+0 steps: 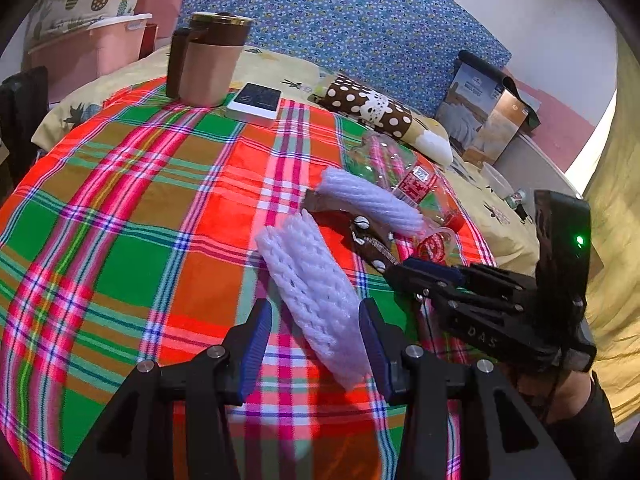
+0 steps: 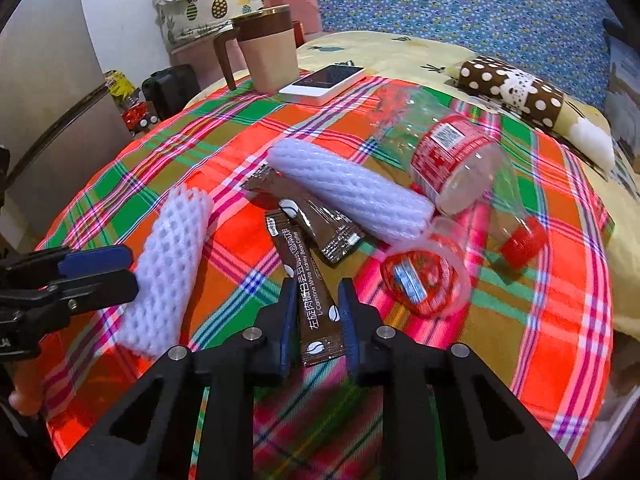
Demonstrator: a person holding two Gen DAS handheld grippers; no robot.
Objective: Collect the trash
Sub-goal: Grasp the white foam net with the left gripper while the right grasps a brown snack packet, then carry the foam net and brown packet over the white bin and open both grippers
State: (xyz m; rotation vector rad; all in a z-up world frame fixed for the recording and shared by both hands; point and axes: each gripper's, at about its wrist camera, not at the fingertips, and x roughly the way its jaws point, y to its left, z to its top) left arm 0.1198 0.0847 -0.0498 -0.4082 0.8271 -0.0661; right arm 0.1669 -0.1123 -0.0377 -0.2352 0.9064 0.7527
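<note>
On the plaid cloth [image 1: 120, 208] lie two white foam nets, two brown coffee sachets, a clear plastic bottle with a red label [image 2: 460, 160] and a small clear jelly cup [image 2: 424, 280]. My left gripper [image 1: 316, 344] is open, its fingers on either side of the near foam net [image 1: 316, 292], which also shows in the right wrist view [image 2: 164, 276]. My right gripper [image 2: 316, 320] has its fingers closed in on either side of the near coffee sachet [image 2: 312, 300]. The second net [image 2: 352, 192] lies over the other sachet [image 2: 320, 224].
A beige mug with a brown handle [image 2: 268, 56] and a white-edged phone-like device [image 2: 324, 84] stand at the far side of the cloth. A brown polka-dot roll [image 2: 516, 92] lies at the far right. A blue patterned cushion [image 1: 360, 28] rises behind.
</note>
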